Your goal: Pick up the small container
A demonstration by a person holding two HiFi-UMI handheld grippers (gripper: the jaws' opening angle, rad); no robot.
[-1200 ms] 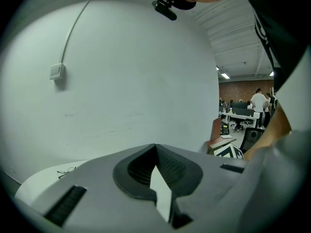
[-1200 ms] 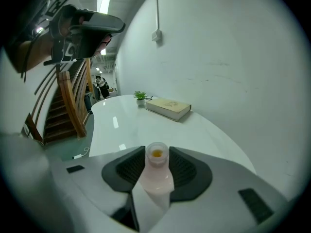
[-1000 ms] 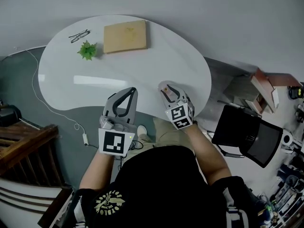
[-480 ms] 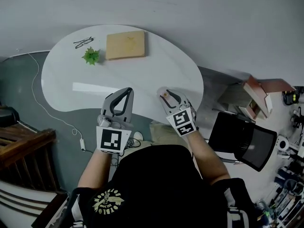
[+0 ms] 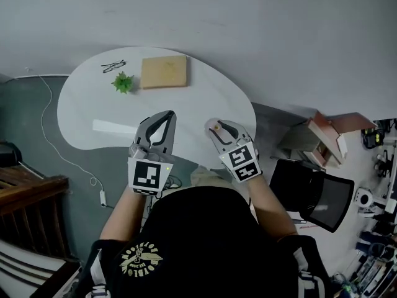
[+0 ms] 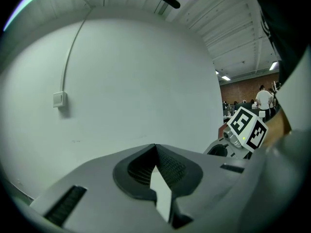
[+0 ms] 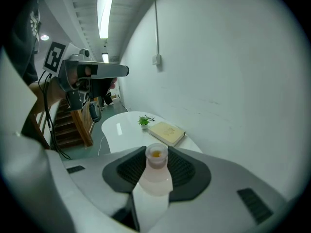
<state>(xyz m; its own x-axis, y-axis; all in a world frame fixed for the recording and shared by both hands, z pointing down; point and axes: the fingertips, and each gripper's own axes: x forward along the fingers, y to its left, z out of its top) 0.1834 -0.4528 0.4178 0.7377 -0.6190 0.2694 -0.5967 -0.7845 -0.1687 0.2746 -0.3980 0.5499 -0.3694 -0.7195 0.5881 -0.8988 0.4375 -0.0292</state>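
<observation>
1. Evidently, the small container (image 7: 155, 176) is pinched by its body between the pads of the right gripper (image 7: 156, 152), so that its mouth is turned upward and nothing can spill. It is held clear of the white table (image 5: 186, 101), above the table's near edge in the head view.
2. The left gripper (image 6: 155, 149) is held beside it, also above the table's near edge, with its jaw tips pressed together on nothing. One grip is judged enough for so small a load.
3. A plant (image 5: 123, 82), a tan book (image 5: 164, 71) and glasses (image 5: 113, 66) are seen at the table's far end, well apart from the container.
4. The container is seen as a small bottle of pale, frosted, translucent material. It is narrowed to a short neck with a thick rim, and something orange is visible in its top.
</observation>
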